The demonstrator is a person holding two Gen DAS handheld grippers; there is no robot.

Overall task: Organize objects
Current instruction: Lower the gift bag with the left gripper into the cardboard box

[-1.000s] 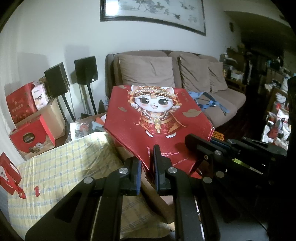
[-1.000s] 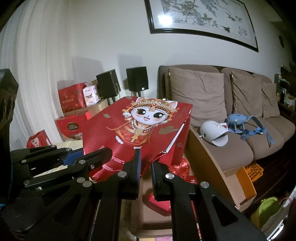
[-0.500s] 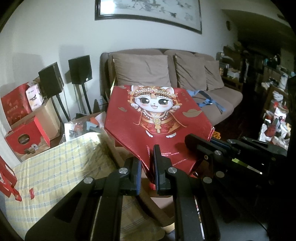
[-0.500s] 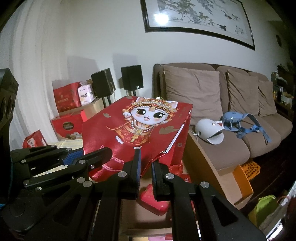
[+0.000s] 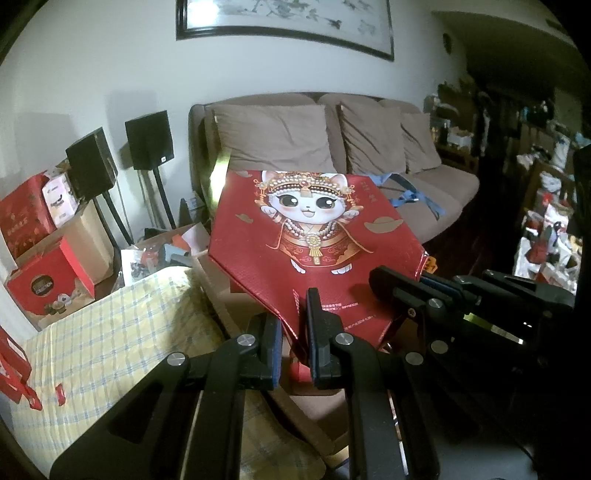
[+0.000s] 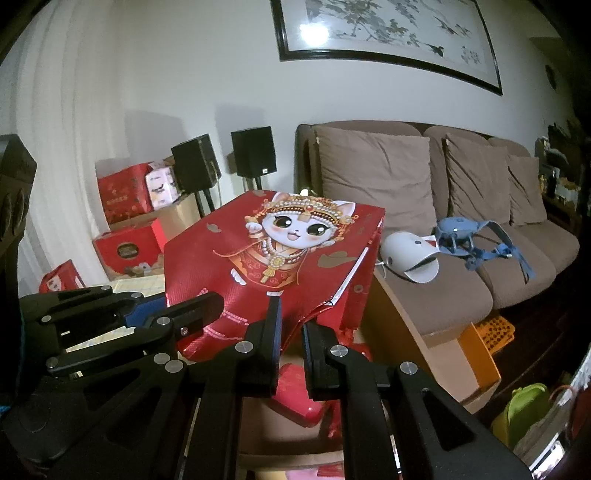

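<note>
Holding, left wrist view: left tongs [image 5: 293, 332] clamped on the near bottom edge of the glossy red paper gift bag with cartoon cat print [image 5: 314, 236], carried aloft. Backdrop has slid sideways since a second ago while the bag kept its place against the tongs; transport appears under way.

Right wrist view: right tongs [image 6: 291, 334] clamped on the bag's near lower fold, above an open brown cardboard box [image 6: 436, 325]; grip unchanged.

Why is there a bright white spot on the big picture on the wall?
In the right wrist view a lamp glares off the glass of the picture; in the left wrist view the picture shows no spot, and the room's right side falls dark.
</note>
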